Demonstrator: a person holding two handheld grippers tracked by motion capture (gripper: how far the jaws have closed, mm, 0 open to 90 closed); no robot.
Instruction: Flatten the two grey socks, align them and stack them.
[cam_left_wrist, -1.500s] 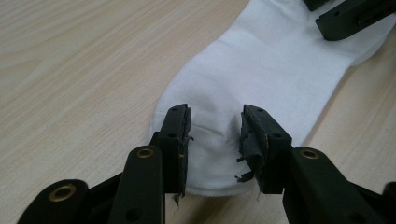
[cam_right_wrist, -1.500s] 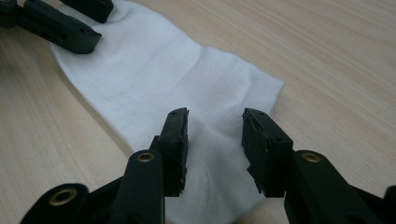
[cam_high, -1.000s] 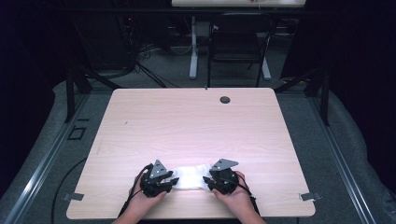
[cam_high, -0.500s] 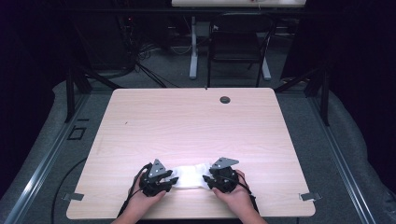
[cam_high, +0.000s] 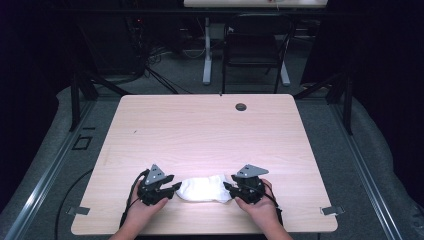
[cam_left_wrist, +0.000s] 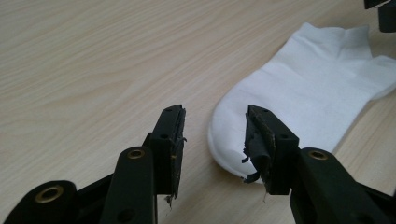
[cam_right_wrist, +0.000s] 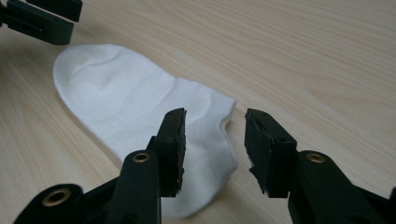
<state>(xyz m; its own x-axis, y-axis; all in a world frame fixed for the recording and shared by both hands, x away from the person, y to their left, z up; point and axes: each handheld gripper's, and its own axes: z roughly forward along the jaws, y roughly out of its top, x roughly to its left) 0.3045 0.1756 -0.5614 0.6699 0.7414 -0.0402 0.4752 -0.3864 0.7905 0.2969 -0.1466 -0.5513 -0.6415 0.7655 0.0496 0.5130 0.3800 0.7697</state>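
Observation:
A white ankle sock (cam_high: 204, 188) lies flat on the wooden table (cam_high: 210, 135) near its front edge, between my two grippers. My left gripper (cam_high: 173, 189) is at the sock's toe end. In the left gripper view its jaws (cam_left_wrist: 215, 116) have just been opening and stand apart, with the toe of the sock (cam_left_wrist: 308, 88) on the table just past them, untouched. My right gripper (cam_high: 228, 189) is at the cuff end. Its jaws (cam_right_wrist: 215, 119) have also just been opening, and the sock (cam_right_wrist: 130, 98) lies below and beyond them, free of the pads.
A round dark grommet (cam_high: 241, 106) sits near the table's far edge. Beyond the table stand a black chair (cam_high: 255, 50) and a white table leg (cam_high: 207, 55) with cables on the floor. Metal brackets (cam_high: 330, 210) mark the front corners.
Both grippers' jaws have spread wider at the sock's ends. The left gripper has drawn back slightly to the left from the toe. The sock lies where it was.

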